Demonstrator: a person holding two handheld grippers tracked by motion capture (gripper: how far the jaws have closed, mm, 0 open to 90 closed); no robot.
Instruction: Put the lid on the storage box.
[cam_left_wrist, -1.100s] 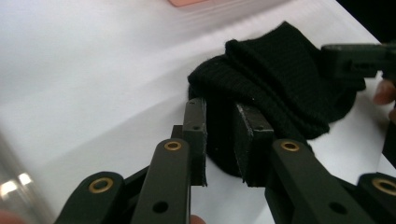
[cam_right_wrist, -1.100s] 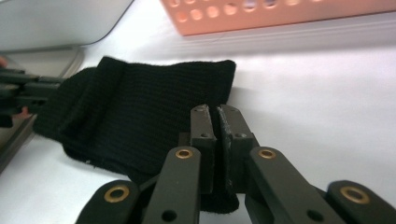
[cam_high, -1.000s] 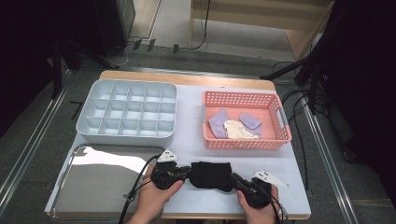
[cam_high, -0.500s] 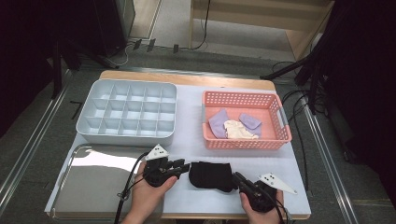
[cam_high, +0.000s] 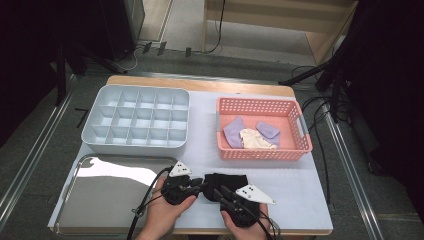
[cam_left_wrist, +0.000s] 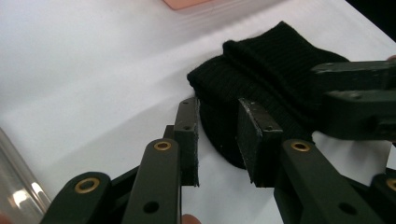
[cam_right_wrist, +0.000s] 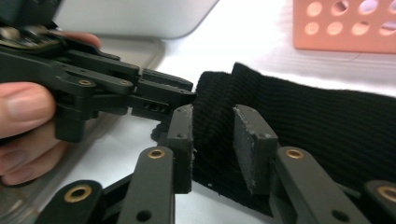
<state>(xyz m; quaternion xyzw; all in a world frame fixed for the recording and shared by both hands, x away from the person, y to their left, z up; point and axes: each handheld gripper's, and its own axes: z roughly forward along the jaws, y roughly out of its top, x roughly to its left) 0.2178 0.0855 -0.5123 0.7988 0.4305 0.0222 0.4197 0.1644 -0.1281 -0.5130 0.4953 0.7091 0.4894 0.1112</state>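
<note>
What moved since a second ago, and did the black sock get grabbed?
Both tools closed in on the folded black knitted sock: the left tool slid right to its left end, and the right tool swung in over its near edge. Neither has clamped it; both sets of jaws stand open. The sock, pink plastic basket, grey divided tray and metal tray stayed put.

The folded sock (cam_high: 226, 183) lies on the worktop (cam_high: 300, 190) at its near edge, and serves as the landmark. Behind it and to the right stands the basket (cam_high: 260, 151), with three small cloth pieces (cam_high: 250, 136) in it. Behind the sock and to the left sits the divided tray (cam_high: 136, 121). Directly left of the sock lies the flat metal tray (cam_high: 107, 197). The left gripper (cam_high: 196, 184) meets the sock's left end; the right gripper (cam_high: 220, 194) comes in at its near side, jaws either side of the sock's edge.
</note>
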